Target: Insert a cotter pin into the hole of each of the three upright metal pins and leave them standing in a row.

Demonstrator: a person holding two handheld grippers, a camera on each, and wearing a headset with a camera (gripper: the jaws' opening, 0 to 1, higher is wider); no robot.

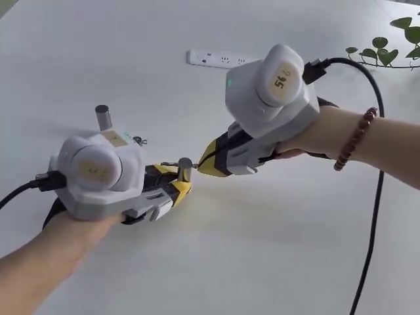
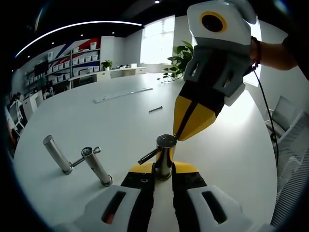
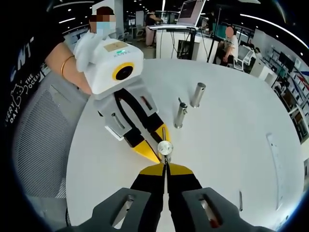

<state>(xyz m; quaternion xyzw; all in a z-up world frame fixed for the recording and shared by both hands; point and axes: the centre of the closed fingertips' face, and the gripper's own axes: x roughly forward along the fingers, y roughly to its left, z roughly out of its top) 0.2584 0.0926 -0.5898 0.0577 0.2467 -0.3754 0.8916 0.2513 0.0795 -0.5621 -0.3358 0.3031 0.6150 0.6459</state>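
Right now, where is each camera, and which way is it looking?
Head view: on the person's head, looking forward and down at the white table; both forearms show, holding the left gripper and right gripper.
Left gripper view: on the left gripper, looking along its own jaws, shut on a metal pin, toward the right gripper.
Right gripper view: on the right gripper, looking along its closed jaws at the left gripper and the person's arm.
Shared: both gripper views show that metal pin, from opposite sides.

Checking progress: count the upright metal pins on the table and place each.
3. The near pin is held in the left gripper's jaws; the middle pin, with a cotter through it, and the far pin stand free to its side. None seems hidden.
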